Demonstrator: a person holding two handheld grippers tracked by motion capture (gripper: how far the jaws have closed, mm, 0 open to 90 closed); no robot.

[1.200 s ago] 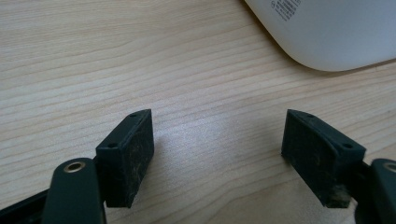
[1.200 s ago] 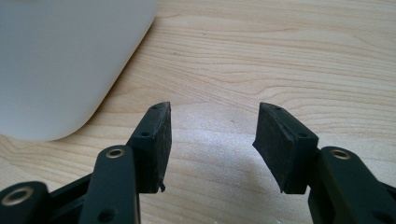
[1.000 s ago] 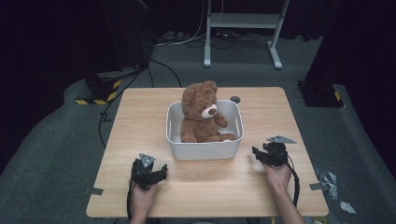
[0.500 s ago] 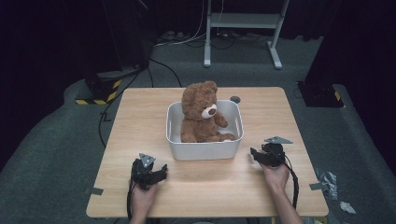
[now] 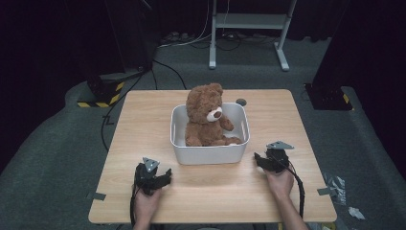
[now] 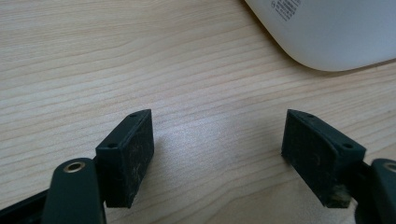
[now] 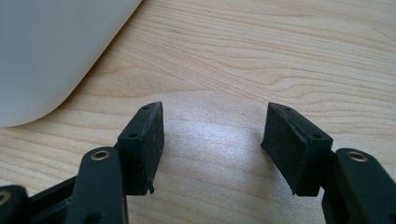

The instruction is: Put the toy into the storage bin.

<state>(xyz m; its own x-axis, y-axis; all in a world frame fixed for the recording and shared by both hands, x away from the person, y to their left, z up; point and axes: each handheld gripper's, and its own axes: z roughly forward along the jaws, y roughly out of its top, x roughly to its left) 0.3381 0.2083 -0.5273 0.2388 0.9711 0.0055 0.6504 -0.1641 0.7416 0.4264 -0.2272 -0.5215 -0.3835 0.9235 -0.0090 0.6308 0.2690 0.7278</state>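
A brown teddy bear (image 5: 207,115) sits upright in a white tub (image 5: 209,154) at the middle of the wooden table (image 5: 287,115). My left gripper (image 5: 165,178) rests low on the table in front of the tub's left corner, open, with bare wood between its pads (image 6: 133,156). The tub's rounded corner (image 6: 336,32) shows ahead of it. My right gripper (image 5: 257,159) lies by the tub's front right corner; its jaws have just been opening and nothing is between its pads (image 7: 144,147). The tub's wall (image 7: 46,51) fills the upper left of the right gripper view.
A small dark round object (image 5: 241,102) lies on the table behind the tub. Bits of tape (image 5: 97,196) stick at the table's left front edge. A white metal stand (image 5: 249,28) and cables are on the floor beyond the table.
The right gripper has shifted slightly back toward the table's front edge, away from the tub. The left gripper, bear and tub have stayed put.
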